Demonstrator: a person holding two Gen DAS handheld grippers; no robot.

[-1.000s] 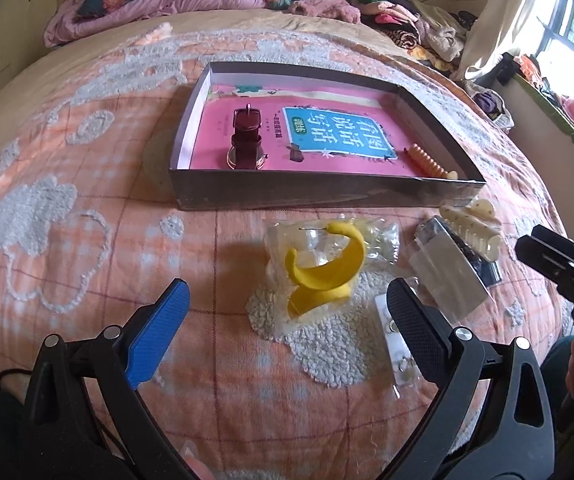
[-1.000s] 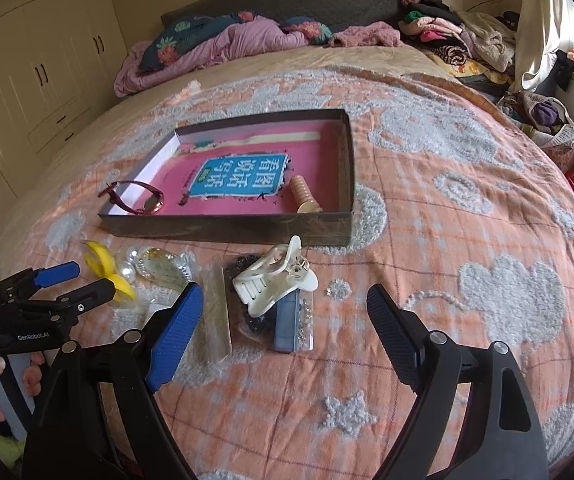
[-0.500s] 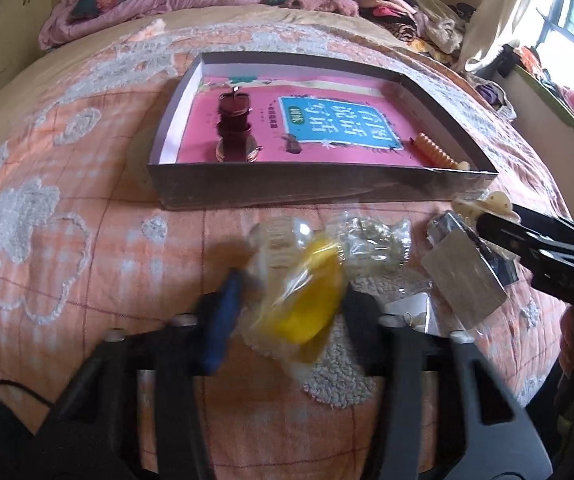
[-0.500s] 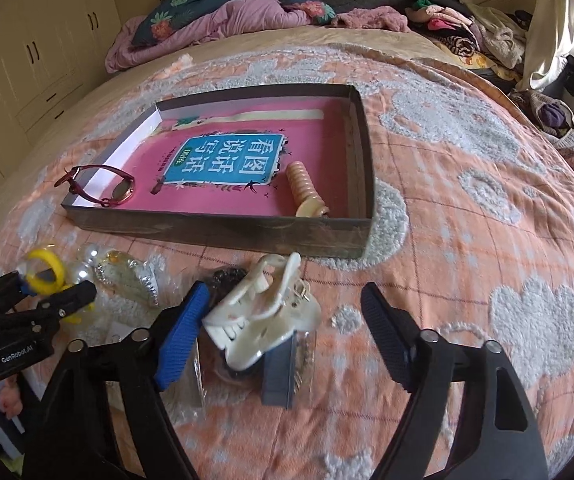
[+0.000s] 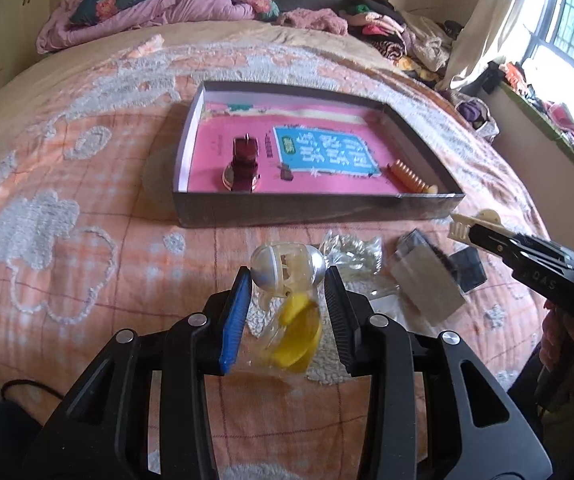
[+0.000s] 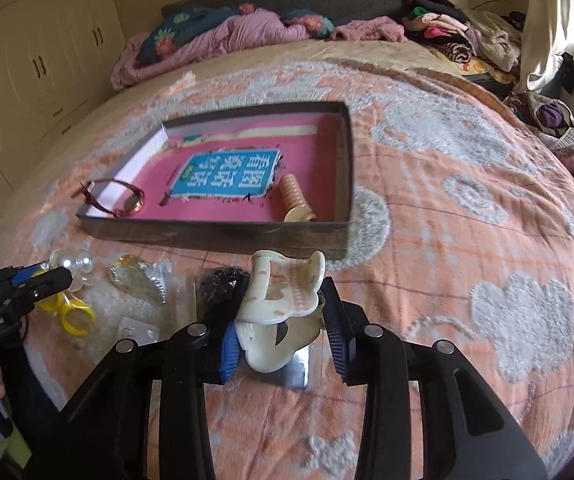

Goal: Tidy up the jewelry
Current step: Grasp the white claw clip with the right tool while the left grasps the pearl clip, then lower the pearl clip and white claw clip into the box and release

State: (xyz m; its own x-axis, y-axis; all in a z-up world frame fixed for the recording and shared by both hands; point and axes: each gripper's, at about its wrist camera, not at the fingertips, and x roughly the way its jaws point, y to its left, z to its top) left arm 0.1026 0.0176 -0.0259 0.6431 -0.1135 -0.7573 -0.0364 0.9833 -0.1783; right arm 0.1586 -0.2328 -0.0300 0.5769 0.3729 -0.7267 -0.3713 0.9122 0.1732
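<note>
My left gripper (image 5: 287, 280) is shut on a clear packet of yellow hoop earrings and pearl pieces (image 5: 289, 300), held just above the bedspread; it also shows in the right wrist view (image 6: 69, 292). My right gripper (image 6: 283, 300) is shut on a cream hair claw clip (image 6: 283, 300), whose tip shows in the left wrist view (image 5: 473, 222). The open grey box with a pink lining (image 5: 311, 210) (image 6: 215, 236) lies beyond both grippers. It holds a dark red wristwatch (image 5: 243, 164) (image 6: 121, 200) and an orange ribbed hair clip (image 5: 411, 180) (image 6: 296, 200).
Small clear packets of jewelry (image 5: 353, 252) (image 6: 143, 280) and a grey card with a dark item (image 5: 431, 280) lie on the orange bedspread in front of the box. Pillows and piled clothes (image 5: 387, 28) are at the far end of the bed. Wardrobes (image 6: 27, 72) stand left.
My left gripper went from open to shut on the earring packet and lifted it. My right gripper moved forward and closed on the claw clip.
</note>
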